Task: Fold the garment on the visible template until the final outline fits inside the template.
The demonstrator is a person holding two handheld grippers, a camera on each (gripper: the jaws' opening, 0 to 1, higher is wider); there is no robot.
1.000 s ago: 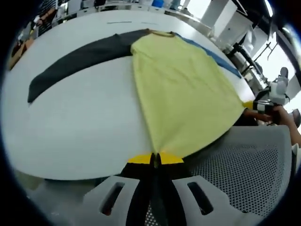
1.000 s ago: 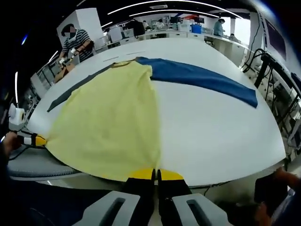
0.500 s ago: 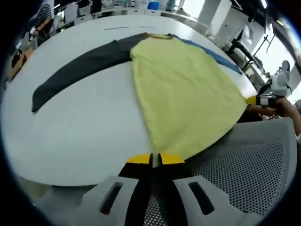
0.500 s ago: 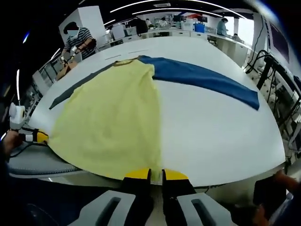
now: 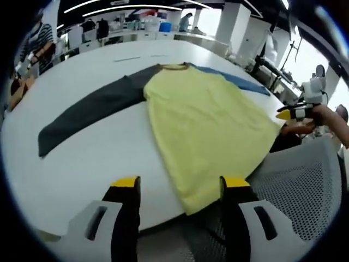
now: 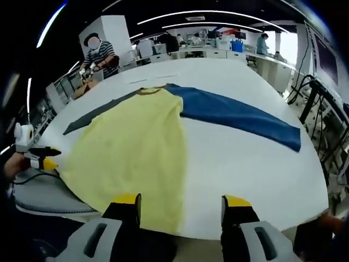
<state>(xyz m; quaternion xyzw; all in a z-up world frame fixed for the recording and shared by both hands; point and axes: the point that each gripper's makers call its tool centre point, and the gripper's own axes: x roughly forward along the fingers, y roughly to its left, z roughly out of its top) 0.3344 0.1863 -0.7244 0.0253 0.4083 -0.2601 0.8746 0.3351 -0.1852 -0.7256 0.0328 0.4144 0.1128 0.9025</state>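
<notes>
While the long-sleeved garment with a yellow fabric body lies spread flat on the white round-edged table, both hand-held grippers stand off its hem with nothing between their jaws. In the left gripper view, the left gripper has its two yellow-tipped jaws spread wide apart; the hem corner of the yellow body lies between them, just beyond the tips, and hangs slightly over the table edge. The dark grey sleeve extends to the left across the table, and the blue sleeve runs along the far side of the body. In the right gripper view, the right gripper likewise has its jaws spread wide, and the opposite hem corner of the garment lies just beyond the left jaw tip, at the near table edge. The blue sleeve stretches to the right over the table. A grey perforated chair back stands beside the table, near the hem.
</notes>
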